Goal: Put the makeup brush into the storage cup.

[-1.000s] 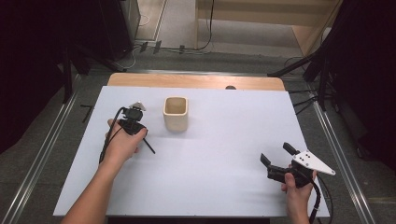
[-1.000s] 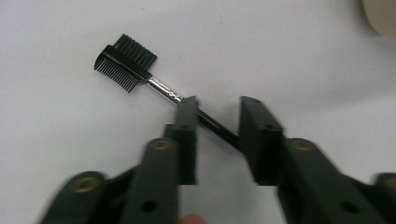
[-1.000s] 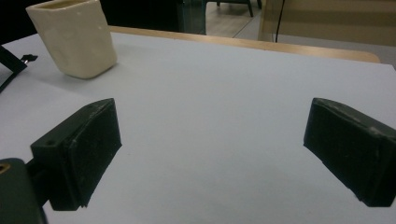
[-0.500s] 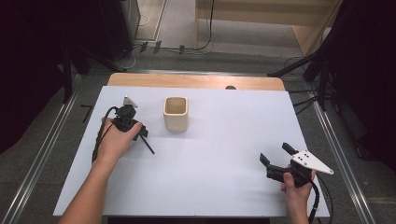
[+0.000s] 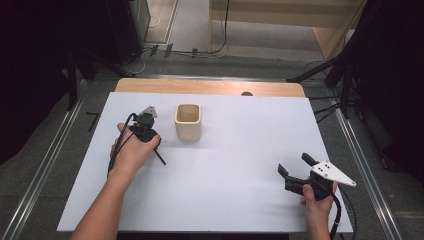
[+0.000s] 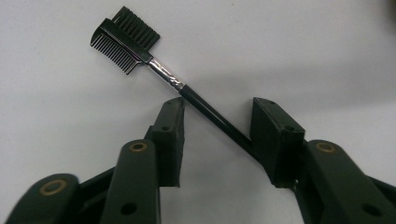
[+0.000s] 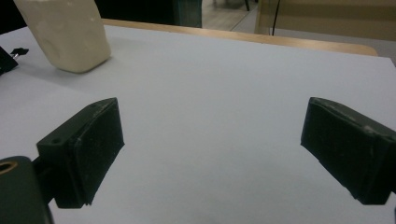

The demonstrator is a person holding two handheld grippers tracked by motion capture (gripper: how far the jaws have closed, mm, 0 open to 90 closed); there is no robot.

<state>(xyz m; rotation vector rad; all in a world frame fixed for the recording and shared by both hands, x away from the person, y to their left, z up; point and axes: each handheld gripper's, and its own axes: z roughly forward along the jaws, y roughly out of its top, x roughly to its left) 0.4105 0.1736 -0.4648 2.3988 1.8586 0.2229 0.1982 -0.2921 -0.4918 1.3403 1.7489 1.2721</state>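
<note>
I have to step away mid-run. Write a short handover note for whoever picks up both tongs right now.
Left tongs: open, jaws astride the handle of the brow comb-brush; they have just been closing but do not clamp it yet. The brush lies flat on the table, left of the cream cup.
Right tongs: open, empty, low over the table's near right.
Done: left tongs lined up over the brush.
Left: close on the handle and lift; probably into the cup.

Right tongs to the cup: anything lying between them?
Nothing. In the high view, bare white table runs from the right tongs to the cup.
</note>
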